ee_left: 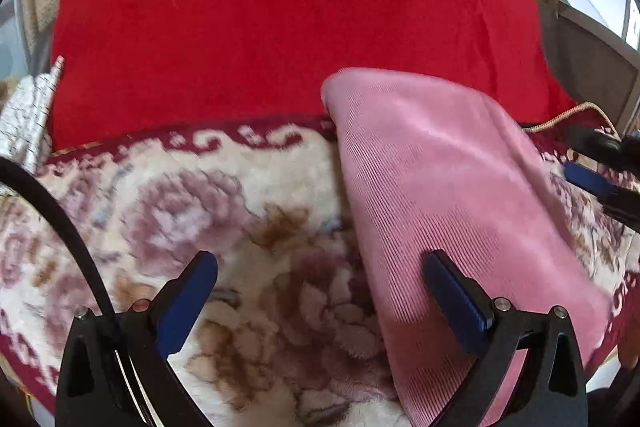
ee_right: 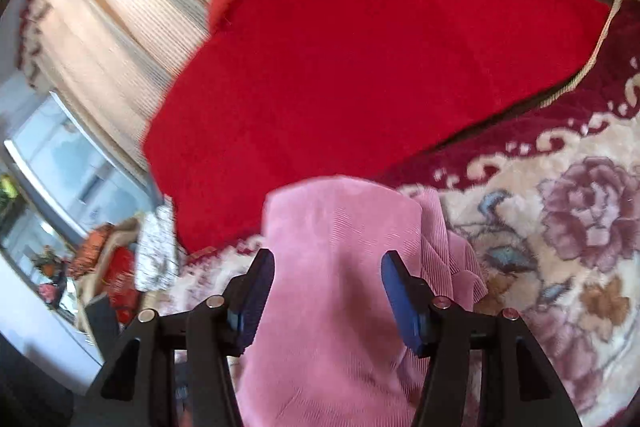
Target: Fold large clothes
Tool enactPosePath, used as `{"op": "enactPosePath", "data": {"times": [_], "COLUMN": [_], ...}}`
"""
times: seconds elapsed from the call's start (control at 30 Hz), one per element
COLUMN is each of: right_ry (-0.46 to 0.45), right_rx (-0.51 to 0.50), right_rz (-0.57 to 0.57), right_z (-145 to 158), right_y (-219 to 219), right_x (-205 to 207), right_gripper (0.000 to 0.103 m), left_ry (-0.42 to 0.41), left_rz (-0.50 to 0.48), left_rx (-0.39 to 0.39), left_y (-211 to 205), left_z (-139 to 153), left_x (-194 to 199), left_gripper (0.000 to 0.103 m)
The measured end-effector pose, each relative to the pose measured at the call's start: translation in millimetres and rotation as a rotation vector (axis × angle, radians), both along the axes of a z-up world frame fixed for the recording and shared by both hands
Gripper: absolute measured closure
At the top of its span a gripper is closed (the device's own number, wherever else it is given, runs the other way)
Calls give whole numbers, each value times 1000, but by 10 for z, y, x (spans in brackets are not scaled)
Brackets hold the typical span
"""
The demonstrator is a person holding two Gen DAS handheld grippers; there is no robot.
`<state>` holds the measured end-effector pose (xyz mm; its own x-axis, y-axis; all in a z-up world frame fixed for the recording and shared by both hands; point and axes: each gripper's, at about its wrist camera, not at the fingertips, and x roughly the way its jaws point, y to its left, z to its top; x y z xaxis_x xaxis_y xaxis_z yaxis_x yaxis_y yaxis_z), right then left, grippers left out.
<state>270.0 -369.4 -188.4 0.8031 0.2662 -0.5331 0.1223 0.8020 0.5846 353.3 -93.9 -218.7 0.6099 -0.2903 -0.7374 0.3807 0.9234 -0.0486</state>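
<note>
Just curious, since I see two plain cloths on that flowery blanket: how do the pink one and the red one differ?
The pink cloth is ribbed and folded into a narrow bundle; the red cloth looks fuzzy and lies spread out wide. The pink looks much smaller than the red. Both rest on the floral blanket.

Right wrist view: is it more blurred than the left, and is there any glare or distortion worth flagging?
Right wrist view: smeared at the left edge around the curtain and window; the pink cloth is soft. Left wrist view: milder blur, the floral blanket is fuzzy. Both: strong fisheye bending and dark corners; daylight, no harsh glare.
</note>
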Motion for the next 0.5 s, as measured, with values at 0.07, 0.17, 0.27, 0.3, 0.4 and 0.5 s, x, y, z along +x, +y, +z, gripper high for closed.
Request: {"op": "enactPosePath", "data": {"times": [0.07,0.17,0.27,0.3,0.4,0.5], "right_ry": [108,193,158,143,126,63], "right_rx": [47,102,88,75,35,-7], "right_rz": [33,44,46,42,35,37], "right_z": [-276,-619,-506,-475,-441,-277], "right_y": [5,-3,-11,-5,13,58], "right_x": [207,330,292,259,158,15], "right_gripper": [43,45,45,45,45,45], "left_ry": [24,56,58,55,-2,-63], "left_rz": [-5,-41,-39,-31,-8,8], "left_rx": [-46,-93,-121,-129,-144,-196], "left_y": [65,117,169,184,250,376], "left_z": [-42,-49,-60,-40,45,183], "left_x": [28,94,118,108,63,-33], "left_gripper": [0,0,0,0,0,0]}}
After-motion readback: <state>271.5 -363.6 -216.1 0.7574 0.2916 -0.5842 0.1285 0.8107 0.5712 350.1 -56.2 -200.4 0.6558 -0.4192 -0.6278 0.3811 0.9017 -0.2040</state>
